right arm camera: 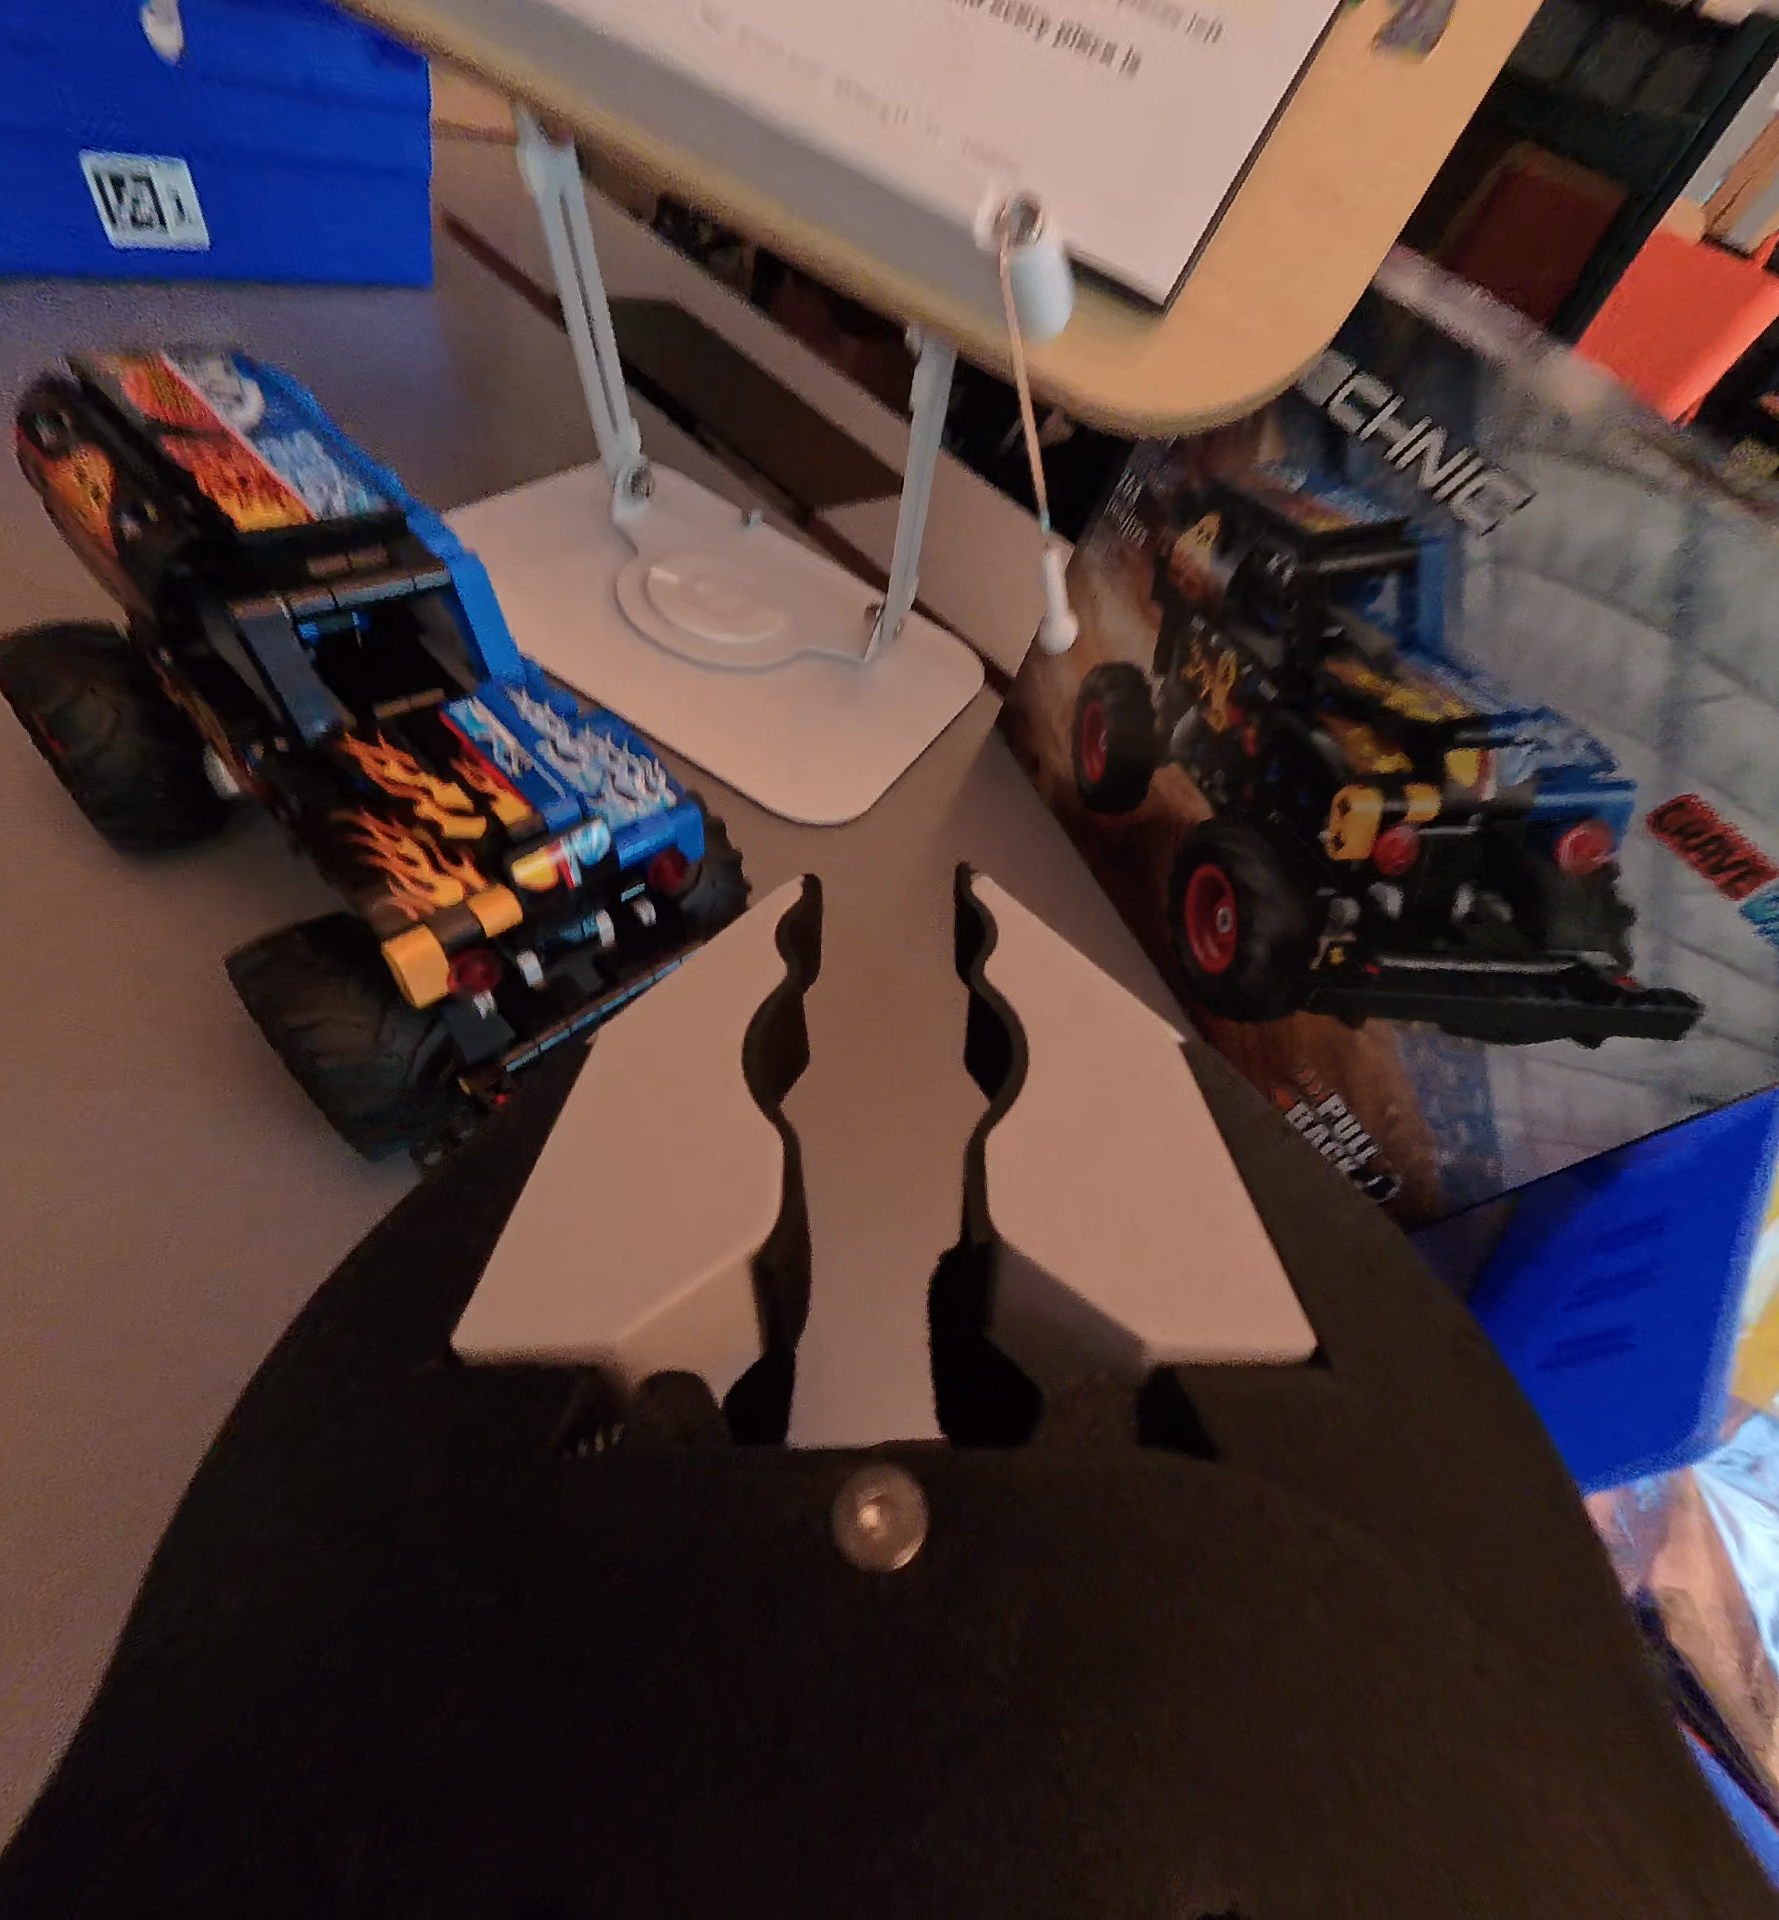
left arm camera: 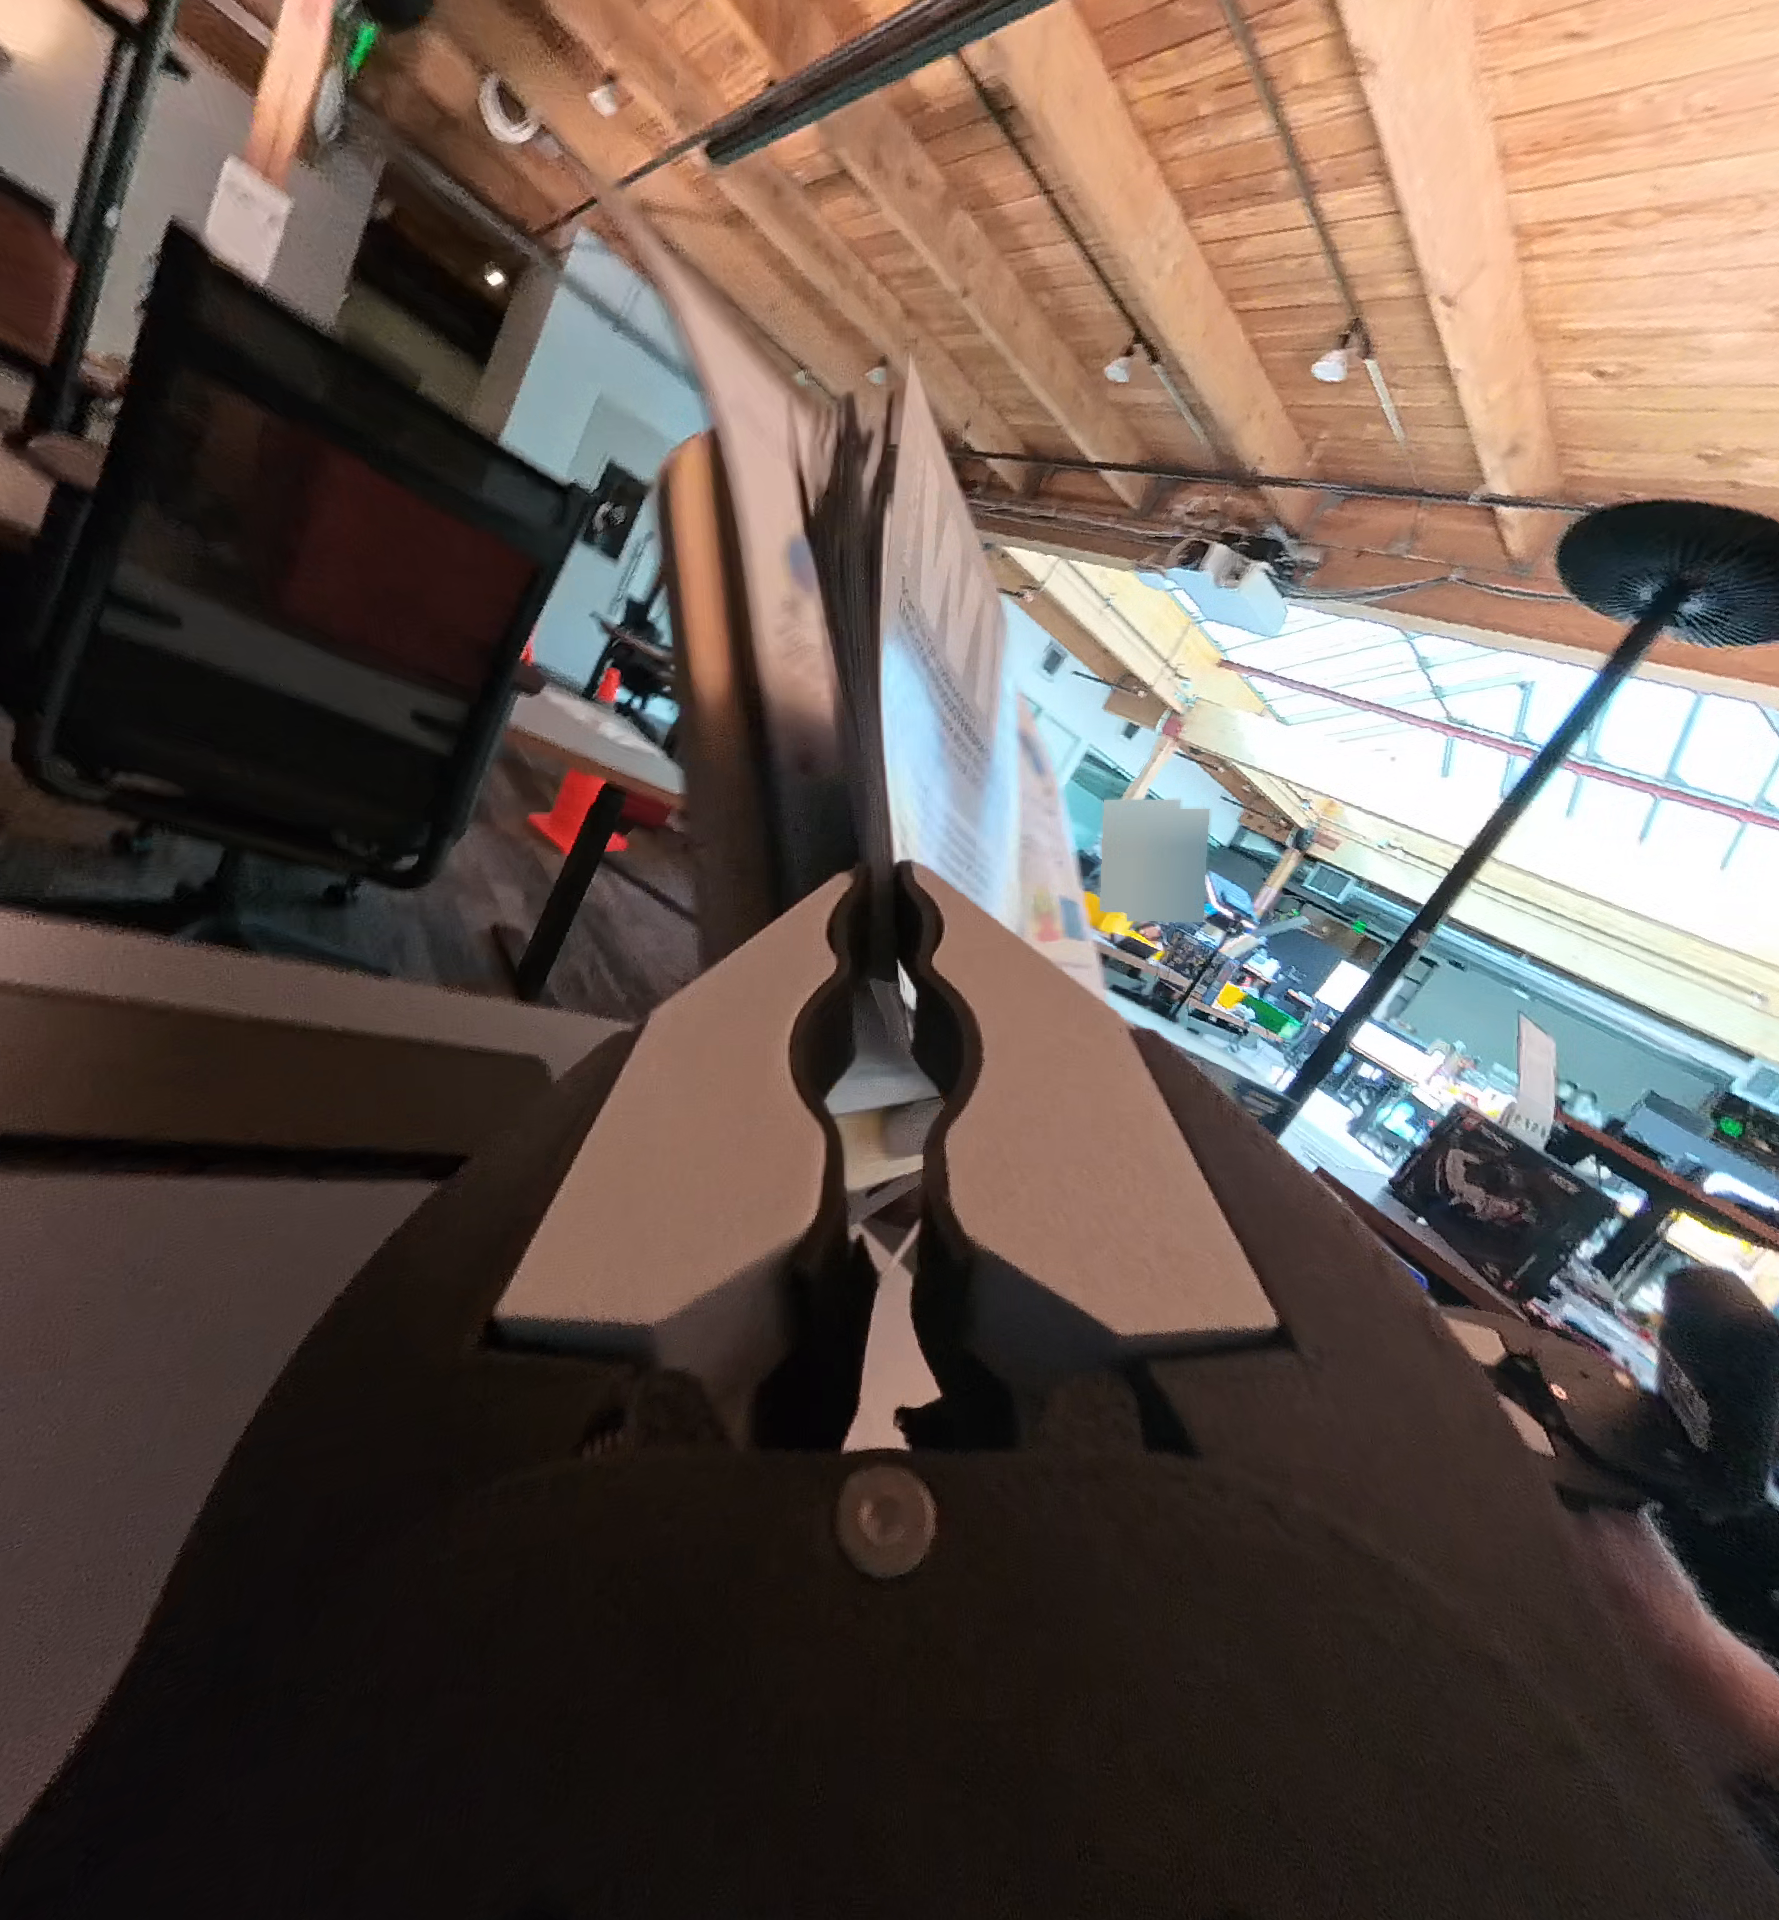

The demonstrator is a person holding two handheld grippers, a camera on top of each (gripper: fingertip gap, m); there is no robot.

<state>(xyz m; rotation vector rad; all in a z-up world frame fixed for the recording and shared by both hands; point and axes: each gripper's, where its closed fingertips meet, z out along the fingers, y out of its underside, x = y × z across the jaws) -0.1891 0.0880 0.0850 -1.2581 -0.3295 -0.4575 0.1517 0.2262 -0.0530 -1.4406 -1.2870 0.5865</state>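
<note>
My left gripper (left arm camera: 880,883) is shut on a thin sheaf of pages of a printed booklet (left arm camera: 926,644). The pages fan upward from the fingertips, and their lower edge shows between the fingers. A brown board (left arm camera: 708,675) stands just left of the pages. My right gripper (right arm camera: 887,904) is open with nothing between its fingers, and hovers over the grey table (right arm camera: 54,1143). A blue and black toy monster truck with flame decals (right arm camera: 365,727) stands just left of its fingertips. A wooden book stand (right arm camera: 1228,353) on a white base (right arm camera: 791,717) holds a printed page ahead of it.
A box with a monster truck picture (right arm camera: 1436,779) leans at the right, above a blue bin (right arm camera: 1612,1299). Another blue bin (right arm camera: 178,135) stands at the back left. In the left wrist view a black chair (left arm camera: 272,623), an orange cone (left arm camera: 578,810) and a floor lamp (left arm camera: 1487,831) show.
</note>
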